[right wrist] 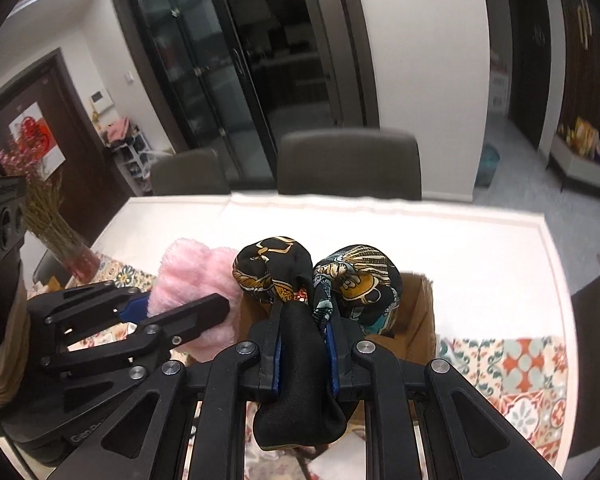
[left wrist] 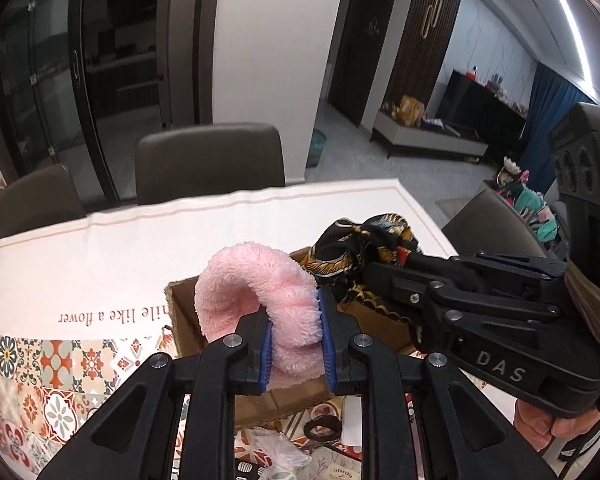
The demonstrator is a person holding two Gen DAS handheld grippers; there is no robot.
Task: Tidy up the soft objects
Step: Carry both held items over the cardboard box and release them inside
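**Two soft items held above the cardboard box**

On the left, the left gripper (left wrist: 296,332) has its blue pads closed on a pink fluffy scrunchie (left wrist: 256,304), and the jaws stand only a little apart with the plush squeezed between them. The scrunchie hangs above the open cardboard box (left wrist: 184,312), which stands on the table (left wrist: 100,264) with a white and patterned cloth. To the right, the right gripper (right wrist: 304,344) is closed tightly on a black patterned scarf (right wrist: 300,320); its two knotted ends rise above the fingers, over the same box. The two items are just beside each other. Grey chairs (right wrist: 350,164) stand behind the table.
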